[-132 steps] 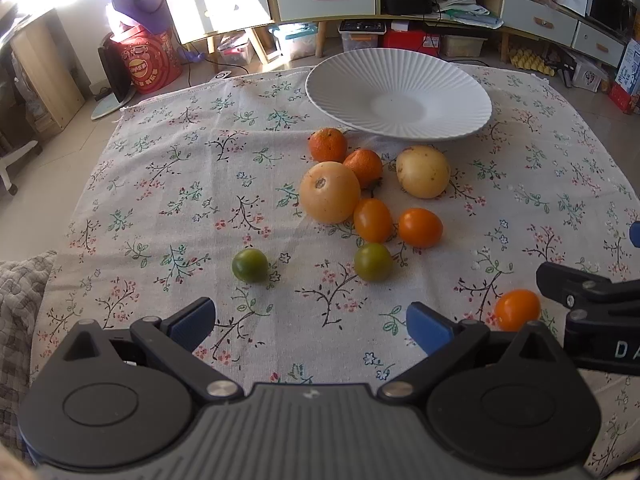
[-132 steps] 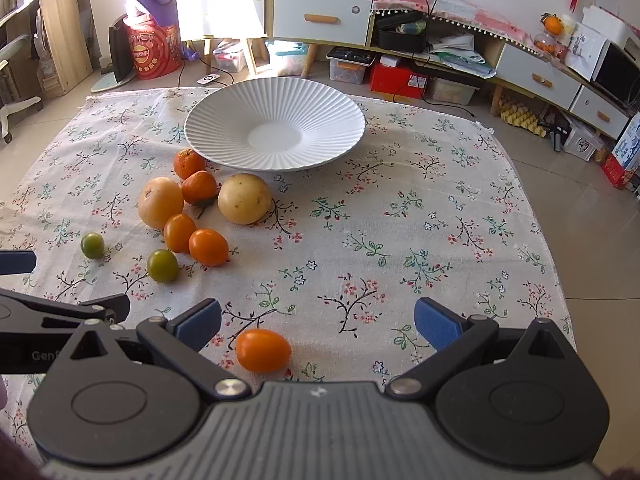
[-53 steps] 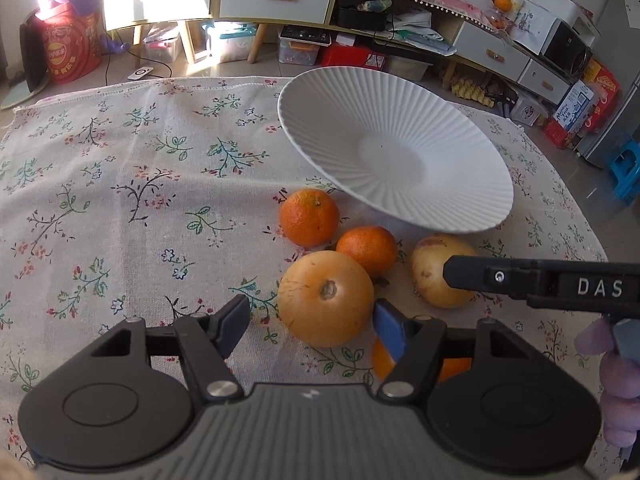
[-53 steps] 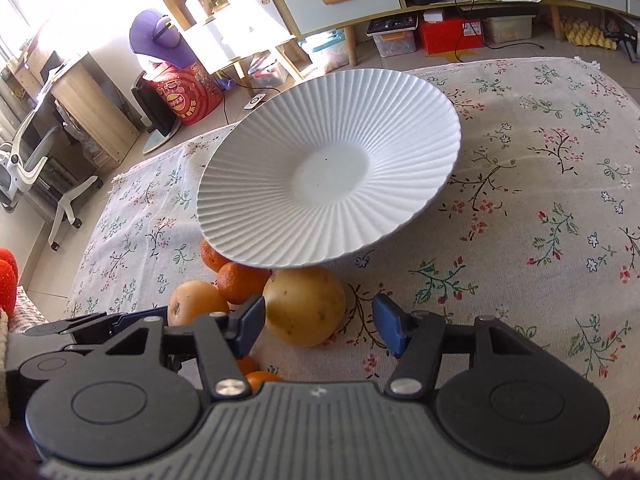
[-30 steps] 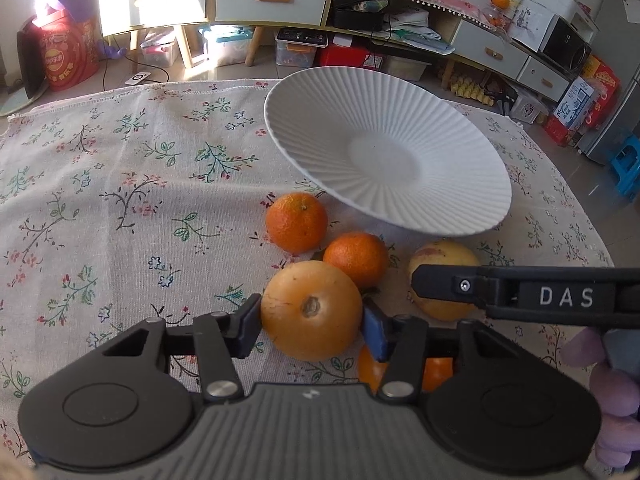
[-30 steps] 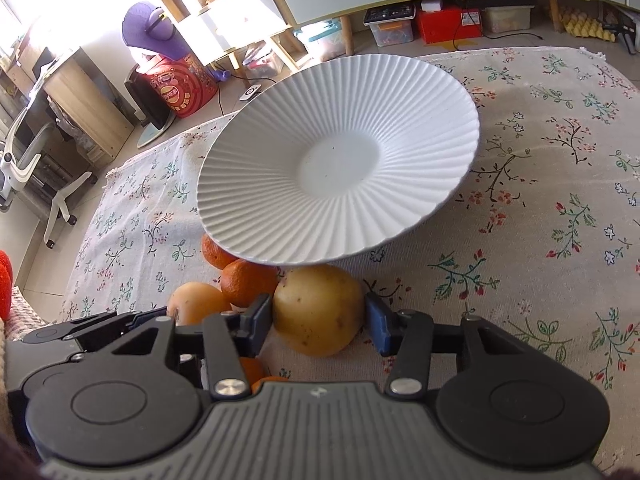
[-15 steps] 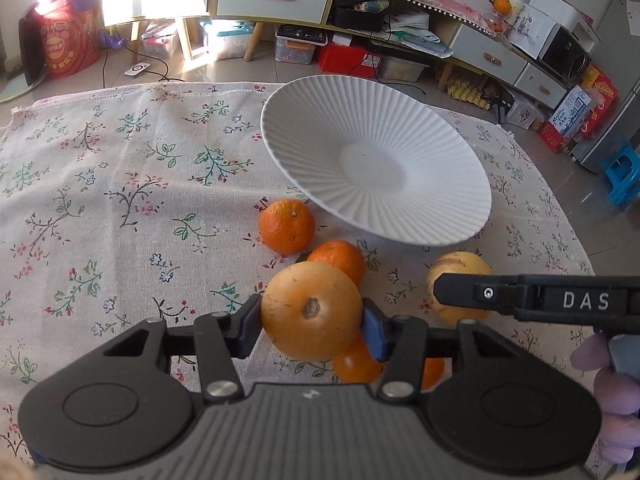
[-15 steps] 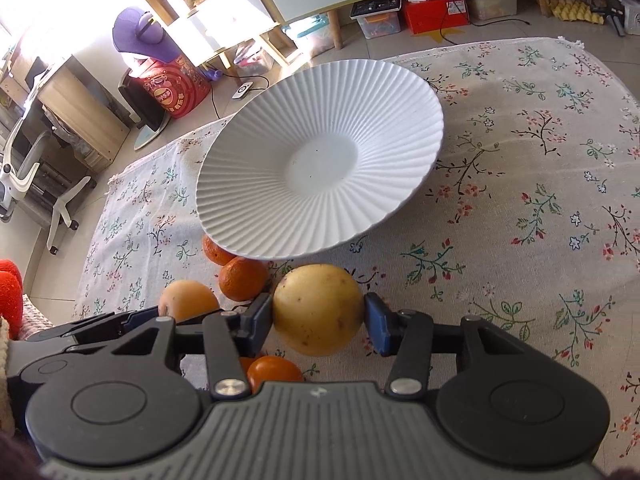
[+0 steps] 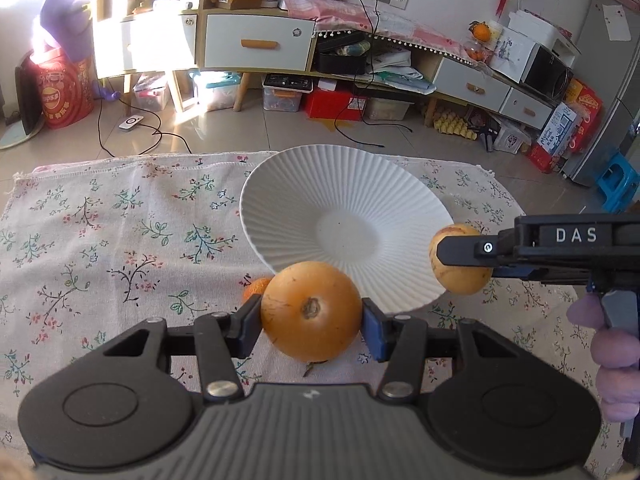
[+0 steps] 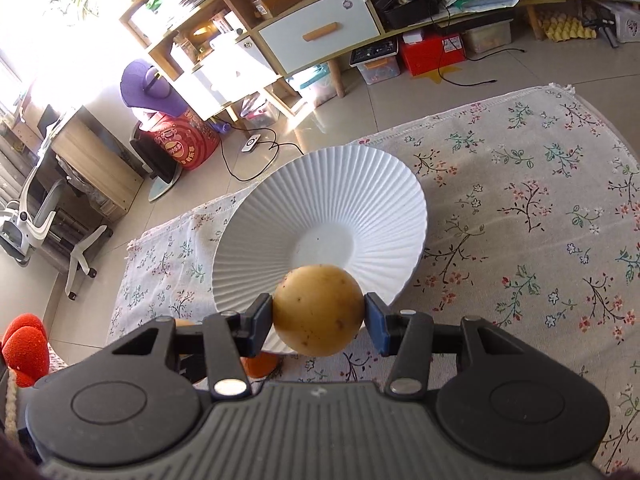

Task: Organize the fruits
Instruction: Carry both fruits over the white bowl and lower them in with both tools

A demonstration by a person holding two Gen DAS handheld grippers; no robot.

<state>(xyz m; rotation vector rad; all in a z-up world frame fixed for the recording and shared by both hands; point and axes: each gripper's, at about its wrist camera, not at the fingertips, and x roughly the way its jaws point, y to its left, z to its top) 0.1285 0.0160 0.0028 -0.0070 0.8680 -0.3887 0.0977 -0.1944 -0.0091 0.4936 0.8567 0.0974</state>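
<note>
**Status: two fruits lifted, none plated**

The orange [image 9: 311, 311] is clamped between the pads of the left gripper [image 9: 312, 318], clear of the cloth [image 9: 100, 240]. Its skin is smooth and orange-tan, with a brown stem scar turned toward the camera. The yellow fruit [image 10: 319, 314] is clamped likewise in the right gripper [image 10: 319, 320]; it is round, pale gold and marked with small brown specks. Both fruits are held at the near rim of the plate [image 9: 304, 184], not over its centre.

No fruit is seen on the plate. It is judged that both held fruits remain to be carried over the plate and released. A small mandarin [image 9: 256, 286] is seen on the cloth just behind the left jaw; further fruit is largely hidden by the grippers.

The plate is white, ribbed and shallow, and rests on the cloth
</note>
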